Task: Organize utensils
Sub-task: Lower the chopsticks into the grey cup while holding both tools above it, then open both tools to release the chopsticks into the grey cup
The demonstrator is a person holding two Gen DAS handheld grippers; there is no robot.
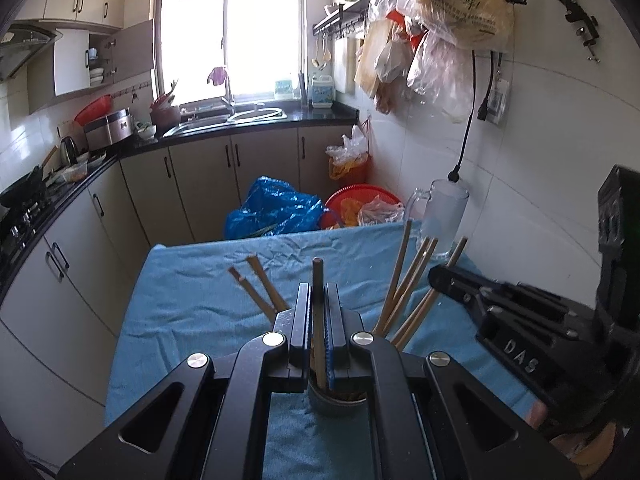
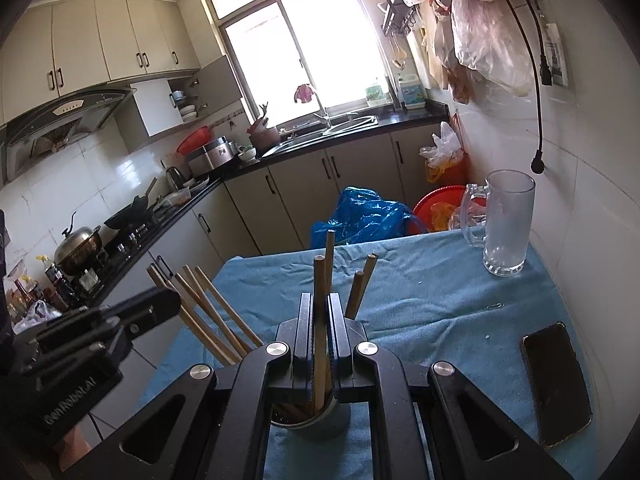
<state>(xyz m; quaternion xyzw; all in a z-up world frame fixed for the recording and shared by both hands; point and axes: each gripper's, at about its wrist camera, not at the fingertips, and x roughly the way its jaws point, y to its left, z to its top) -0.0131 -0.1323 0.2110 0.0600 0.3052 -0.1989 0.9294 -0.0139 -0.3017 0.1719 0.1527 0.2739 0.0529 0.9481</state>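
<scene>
Table (image 2: 448,292), one, draped in blue cloth, set against a tiled wall. Left claw (image 1: 319,292), one: jaws drawn narrow and clamped on a single chopstick (image 1: 318,272). Right claw (image 2: 320,304), one: likewise pinched close on a single chopstick (image 2: 319,276). Mug (image 2: 506,228), one, clear glass, empty, upright at the far right corner, well apart from both claws. Phone (image 2: 556,384), one, dark, flat on the cloth at the near right. Holder (image 2: 320,420), one, round and open-topped, placed directly beneath the closed jaws in each wrist view, so judged about equally near to either hand. Held chopsticks, two: long axis near upright, running between the fingers, top ends poking out beyond the fingertips, lower ends already within the holder rim. Judged to need only a short drop further and a release, with the target lying straight below rather than off to a side. Loose chopsticks (image 1: 404,280) in the holder: six counted in the left view, two leaning left and four leaning right; about seven in the right view, four fanned left and three behind the jaws. Exact total not settled, stems overlapping and partly hidden by the claws.
</scene>
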